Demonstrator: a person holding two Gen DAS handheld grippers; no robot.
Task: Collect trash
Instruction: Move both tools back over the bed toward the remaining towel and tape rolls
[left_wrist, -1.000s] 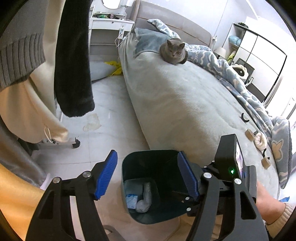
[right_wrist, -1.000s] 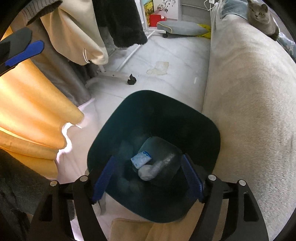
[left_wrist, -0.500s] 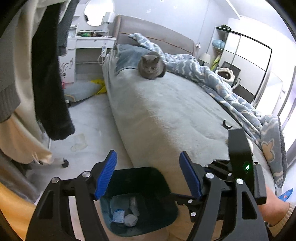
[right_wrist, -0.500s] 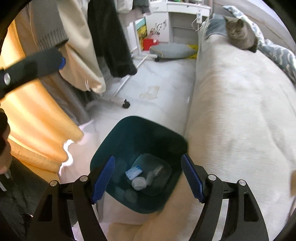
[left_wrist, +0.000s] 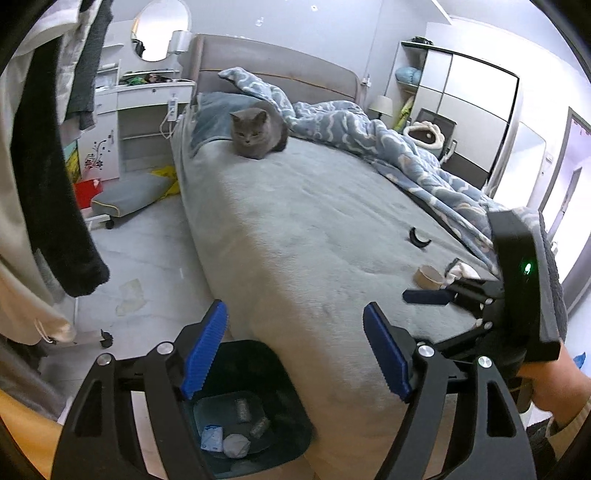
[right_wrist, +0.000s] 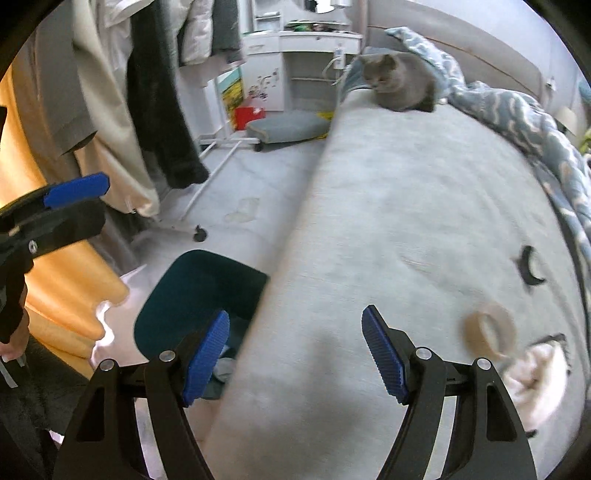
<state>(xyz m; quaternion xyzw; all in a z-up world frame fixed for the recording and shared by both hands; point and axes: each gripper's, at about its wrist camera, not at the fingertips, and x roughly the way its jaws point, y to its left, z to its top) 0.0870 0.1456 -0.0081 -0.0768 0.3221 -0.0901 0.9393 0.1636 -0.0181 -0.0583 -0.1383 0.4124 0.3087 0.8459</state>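
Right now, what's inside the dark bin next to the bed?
The bin holds a blue-and-white packet, a grey crumpled wad and two small grey rolls. The left gripper's finger and the near wall hide the rest.

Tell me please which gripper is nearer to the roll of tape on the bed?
Right. The right gripper hangs over the bed with the tape roll just beside its right finger. The left gripper, jaws opening and empty, sits above the trash bin, farther from the roll.

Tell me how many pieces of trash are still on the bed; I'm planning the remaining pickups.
3: a black curved scrap, a tape roll nearer the foot, and a white crumpled wad beside the roll. The blanket may hide more.
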